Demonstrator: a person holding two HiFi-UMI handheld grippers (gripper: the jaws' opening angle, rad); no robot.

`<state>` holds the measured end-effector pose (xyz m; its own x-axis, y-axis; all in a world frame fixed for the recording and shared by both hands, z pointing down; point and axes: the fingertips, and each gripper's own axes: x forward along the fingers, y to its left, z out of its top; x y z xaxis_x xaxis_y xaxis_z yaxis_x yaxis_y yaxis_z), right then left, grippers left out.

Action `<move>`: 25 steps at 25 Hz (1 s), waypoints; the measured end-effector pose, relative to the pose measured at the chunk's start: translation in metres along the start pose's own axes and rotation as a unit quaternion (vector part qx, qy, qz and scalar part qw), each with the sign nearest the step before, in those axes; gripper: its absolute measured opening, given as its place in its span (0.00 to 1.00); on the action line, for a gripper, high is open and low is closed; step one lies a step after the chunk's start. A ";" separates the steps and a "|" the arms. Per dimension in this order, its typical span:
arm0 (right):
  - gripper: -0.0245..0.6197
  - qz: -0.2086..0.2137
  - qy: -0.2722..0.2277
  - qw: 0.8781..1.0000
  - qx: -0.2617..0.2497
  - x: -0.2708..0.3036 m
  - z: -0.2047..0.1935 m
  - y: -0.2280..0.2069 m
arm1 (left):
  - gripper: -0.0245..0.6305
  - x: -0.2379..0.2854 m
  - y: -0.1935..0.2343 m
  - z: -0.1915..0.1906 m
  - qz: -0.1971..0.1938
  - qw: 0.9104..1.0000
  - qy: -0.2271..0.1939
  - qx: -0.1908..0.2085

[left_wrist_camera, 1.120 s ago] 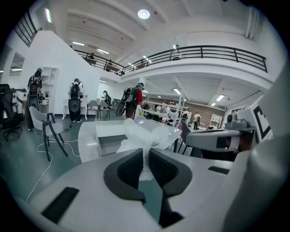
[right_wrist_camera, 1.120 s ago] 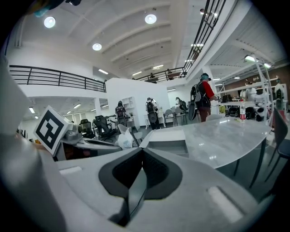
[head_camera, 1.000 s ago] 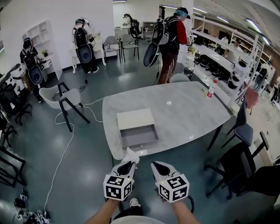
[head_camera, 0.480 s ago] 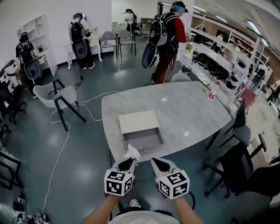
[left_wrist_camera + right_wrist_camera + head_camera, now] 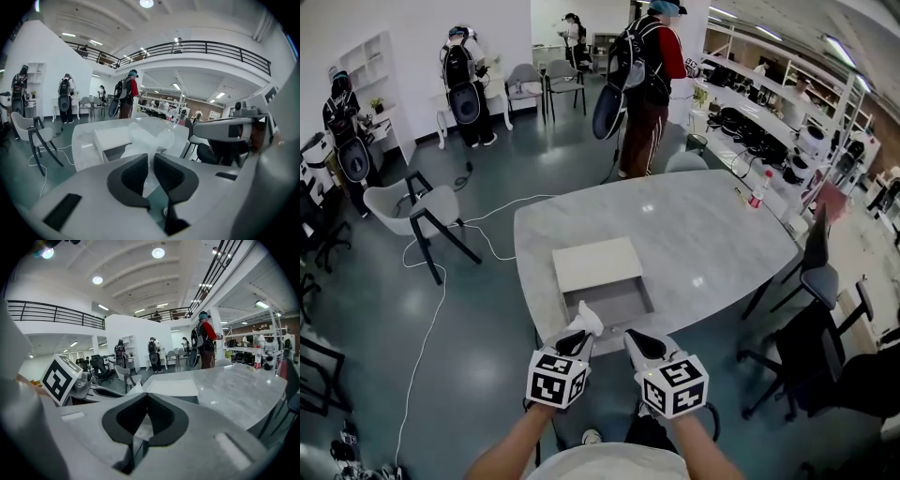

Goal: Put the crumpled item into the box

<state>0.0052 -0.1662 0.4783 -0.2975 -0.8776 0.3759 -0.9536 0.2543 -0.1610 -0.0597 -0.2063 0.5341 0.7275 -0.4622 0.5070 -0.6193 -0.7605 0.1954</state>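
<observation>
At near table edge, low in head view: left gripper pinched tight on crumpled item. White, thin, papery or plastic; bunched top poking up past the jaw tips. Confirmed in left gripper view: left gripper jaws closed on a fold of crumpled item, the rest fanned out above. Not in the box; held at its near left corner, contact with it impossible to tell.

Just beside, to the right: right gripper, jaws pressed together, nothing between them. Same in right gripper view: dark pads meeting at the tips, empty. Marker cubes on both grippers facing up, bare forearms behind.

Straight ahead of both grippers: box, pale grey, flat closed top at the far half, open drawer-like tray at the near half, tray empty. Resting on grey marble-look table, close to its near left edge. Red-capped bottle at the far right table edge, well apart from the box.

Beyond the table: person in red top with a backpack rig, back turned; more people with rigs along the far wall. Grey chair and white cable on dark floor at left.
</observation>
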 end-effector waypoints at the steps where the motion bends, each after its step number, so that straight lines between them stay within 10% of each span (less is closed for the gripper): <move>1: 0.05 0.001 0.000 1.000 0.000 0.003 0.000 -0.004 | 0.10 0.005 0.002 0.001 -0.001 1.000 0.005 0.005; 25: 0.05 0.115 0.024 0.993 -0.003 0.093 0.029 -0.106 | 0.10 0.129 0.024 0.014 0.009 0.975 0.168 0.143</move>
<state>0.0799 -0.2864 0.5036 -0.5095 -0.7751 0.3738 -0.8603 0.4489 -0.2417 0.0230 -0.2905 0.5927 0.5496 -0.3371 0.7644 -0.4883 -0.8720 -0.0335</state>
